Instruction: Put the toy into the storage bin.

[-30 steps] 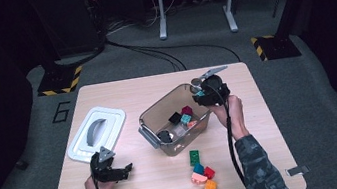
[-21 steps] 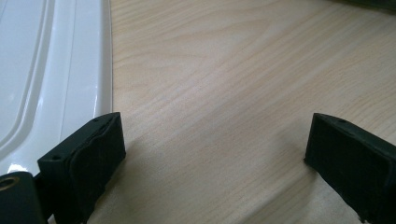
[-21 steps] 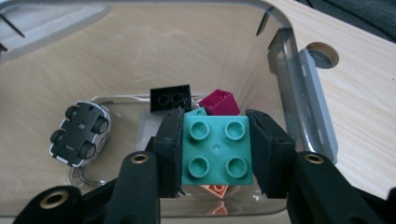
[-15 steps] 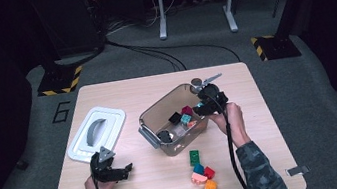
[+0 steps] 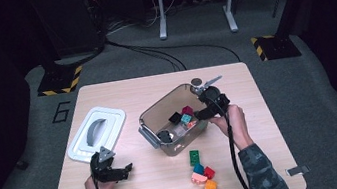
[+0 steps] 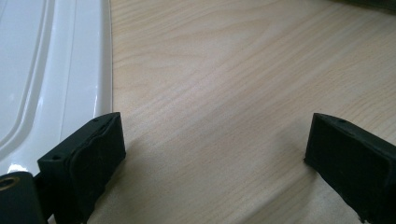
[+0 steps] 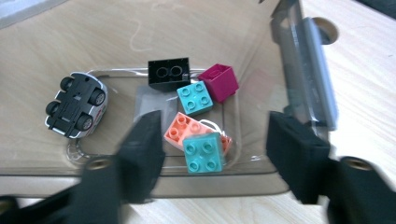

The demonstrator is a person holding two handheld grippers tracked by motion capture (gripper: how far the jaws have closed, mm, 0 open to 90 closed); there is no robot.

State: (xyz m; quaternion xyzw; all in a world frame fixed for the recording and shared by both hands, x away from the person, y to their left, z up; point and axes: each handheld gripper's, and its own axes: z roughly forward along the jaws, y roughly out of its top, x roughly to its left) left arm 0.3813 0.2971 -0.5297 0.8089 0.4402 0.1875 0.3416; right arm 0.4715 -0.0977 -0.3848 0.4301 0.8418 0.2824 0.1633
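Observation:
A clear plastic bin (image 5: 158, 103) stands mid-table. My right gripper (image 5: 205, 110) hangs over its right rim, jaws apart, and they have just been opening. Between and below them a teal brick (image 7: 201, 151) lies on a salmon brick (image 7: 180, 132) in the bin, and neither pad touches it. Also in the bin are a second teal brick (image 7: 194, 97), a magenta one (image 7: 218, 82), a black one (image 7: 169, 73) and a toy car (image 7: 77, 106) on its roof. My left gripper (image 5: 120, 172) rests open on the wood, with nothing between its jaws.
A white lid (image 5: 109, 118) with a grey handle lies at the left, its edge (image 6: 56, 70) beside my left jaw. Loose bricks lie in front of the bin: green (image 5: 194, 157), blue (image 5: 198, 169), red (image 5: 209, 172), orange (image 5: 210, 186).
The right hand and gripper have dipped slightly toward the bin's right rim. The left gripper has stayed where it was.

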